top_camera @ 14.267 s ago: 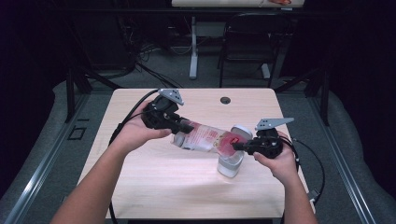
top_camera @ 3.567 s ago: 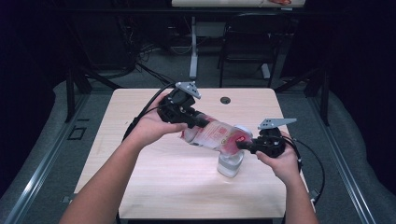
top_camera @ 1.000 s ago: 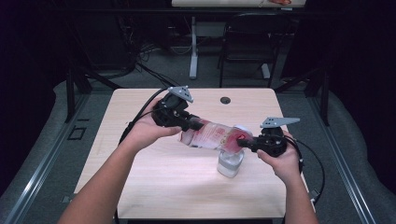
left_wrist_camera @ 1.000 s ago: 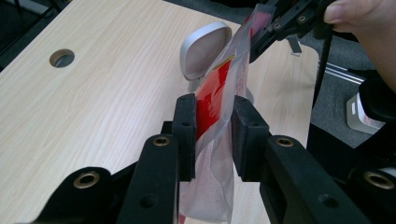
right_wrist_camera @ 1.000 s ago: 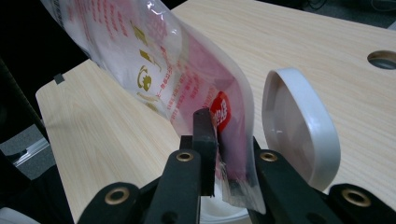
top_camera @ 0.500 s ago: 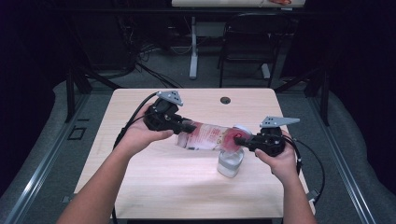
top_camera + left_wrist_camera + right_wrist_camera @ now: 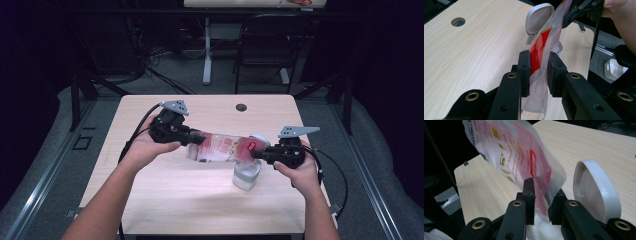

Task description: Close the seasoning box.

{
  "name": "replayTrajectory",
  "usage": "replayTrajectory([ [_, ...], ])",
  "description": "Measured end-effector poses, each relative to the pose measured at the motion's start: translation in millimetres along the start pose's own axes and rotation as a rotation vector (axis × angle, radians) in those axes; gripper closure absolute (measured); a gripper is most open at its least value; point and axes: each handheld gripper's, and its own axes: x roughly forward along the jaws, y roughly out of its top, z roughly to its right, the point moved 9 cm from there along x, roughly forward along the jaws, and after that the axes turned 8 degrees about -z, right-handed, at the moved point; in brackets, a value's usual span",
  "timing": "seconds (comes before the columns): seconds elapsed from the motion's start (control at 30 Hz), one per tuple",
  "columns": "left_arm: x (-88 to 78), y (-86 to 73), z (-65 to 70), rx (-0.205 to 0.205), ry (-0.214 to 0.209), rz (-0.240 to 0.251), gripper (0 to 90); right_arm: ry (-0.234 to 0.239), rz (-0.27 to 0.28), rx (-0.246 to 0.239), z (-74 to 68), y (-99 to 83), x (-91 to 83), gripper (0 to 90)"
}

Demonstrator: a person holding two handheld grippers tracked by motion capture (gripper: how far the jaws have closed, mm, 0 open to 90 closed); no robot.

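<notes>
Stretching between two hand-held grippers, a clear plastic pouch [image 7: 223, 147] printed in red and white hung above the middle of the light wooden table [image 7: 165, 195], its long side running left to right. The left gripper [image 7: 196, 139] pinched the pouch's left end, and in the left gripper view [image 7: 538, 65] both black jaws pressed flat against the film with a red band of print caught between them. The right gripper [image 7: 256, 154] clamped the pouch's right end; in the right gripper view [image 7: 541, 201] the jaws closed on the lower edge of the film beside a red label. Just below that end stood a small white container [image 7: 246, 174] on the table, its hinged oval lid [image 7: 595, 190] tipped up and open beside the pouch. The person's left hand [image 7: 145, 148] wrapped the left gripper from the near side, and the right hand [image 7: 303, 173] held the other, both forearms reaching in from the near edge. Black cables [image 7: 134, 133] trailed from each tool across the tabletop. A round cable hole [image 7: 241, 107] sat near the table's far edge, and beyond it, on the dark floor, stood a chair [image 7: 262, 50] and a table leg [image 7: 206, 55].
</notes>
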Motion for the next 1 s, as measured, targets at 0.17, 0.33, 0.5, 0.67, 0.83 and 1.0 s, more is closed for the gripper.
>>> replayTrajectory([
  [0.17,0.8,-6.3,-4.6,-0.022,0.015,0.003,74.4,0.002,-0.033,0.007,3.8,-6.0,5.6,79.2],
  [0.33,1.8,-12.8,-7.5,-0.038,0.023,0.006,73.6,0.019,-0.037,0.005,4.6,-8.6,9.8,79.6],
  [0.5,3.2,-16.5,-7.5,-0.037,-0.004,0.009,73.3,0.045,-0.018,0.01,4.9,-8.9,10.5,80.5],
  [0.67,5.7,-20.6,-8.8,-0.041,-0.007,0.002,72.8,0.054,-0.009,0.013,5.5,-8.9,10.6,81.4],
  [0.83,9.0,-27.3,-12.2,-0.052,0.017,-0.02,72.4,0.059,-0.005,0.017,3.9,-7.2,9.1,83.9],
  [1.0,10.7,-30.8,-12.6,-0.056,-0.003,-0.013,72.2,0.059,0.0,0.009,2.8,-5.3,9.2,85.2],
])
